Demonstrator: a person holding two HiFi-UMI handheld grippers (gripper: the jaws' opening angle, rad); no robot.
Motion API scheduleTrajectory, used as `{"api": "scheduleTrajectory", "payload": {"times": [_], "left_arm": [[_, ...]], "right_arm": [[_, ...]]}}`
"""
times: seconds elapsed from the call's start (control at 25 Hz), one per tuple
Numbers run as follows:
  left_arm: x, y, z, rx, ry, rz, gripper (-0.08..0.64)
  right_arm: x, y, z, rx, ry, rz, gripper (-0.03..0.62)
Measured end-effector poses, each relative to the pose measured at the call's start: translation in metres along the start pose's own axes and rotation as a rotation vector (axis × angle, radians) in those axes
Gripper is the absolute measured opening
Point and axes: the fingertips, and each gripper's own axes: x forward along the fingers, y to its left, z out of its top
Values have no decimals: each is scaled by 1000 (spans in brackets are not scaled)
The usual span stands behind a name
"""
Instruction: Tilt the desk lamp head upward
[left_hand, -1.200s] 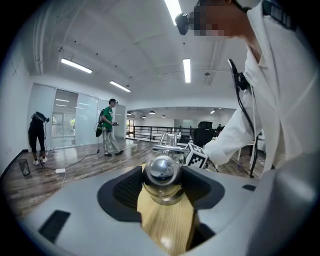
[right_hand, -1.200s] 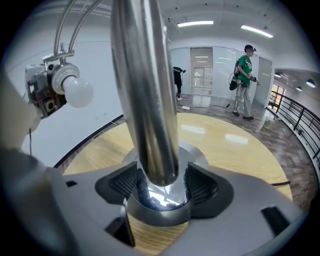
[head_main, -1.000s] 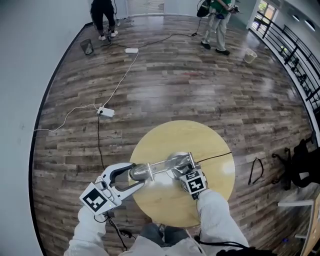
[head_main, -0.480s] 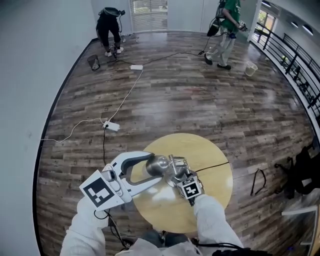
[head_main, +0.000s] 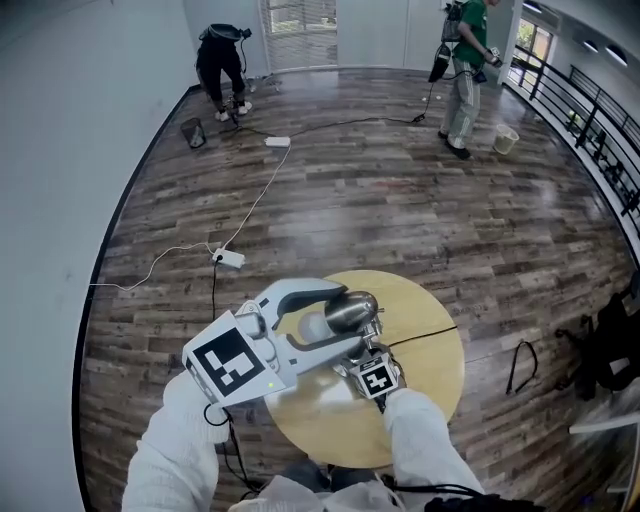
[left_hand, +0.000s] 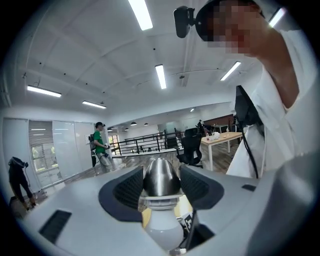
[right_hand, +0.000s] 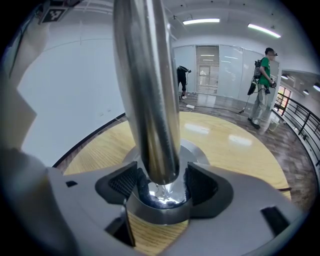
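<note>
- Left hand-held gripper (left_hand: 161, 186) clamps the chrome desk lamp head (left_hand: 161, 172) above the table (head_main: 430, 370)
- Right hand-held gripper (right_hand: 162, 182) pinches the stem (right_hand: 147, 90) near its base
- Polished metal looks rigid and slippery; grip the shade, not the fragile bulb (left_hand: 162, 227)

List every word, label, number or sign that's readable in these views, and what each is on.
None readable: no words, brands or numbers show in any view.
The left marker cube, on the left gripper: black-and-white square pattern, no lettering.
The right marker cube, on the right gripper: pattern only, likewise.
The lamp head: bare metal, no label showing.
</note>
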Motion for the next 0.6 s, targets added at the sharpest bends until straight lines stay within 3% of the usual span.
{"api": "scheduleTrajectory", "payload": {"times": [0.24,0.6], "left_arm": [[7,2,6,4,-51,5,235],[0,3,3,-34,-108,90,236]], "right_arm": [[1,0,1,-10,-6,8,319],[-1,-2,-2,-33,7,11,319]]}}
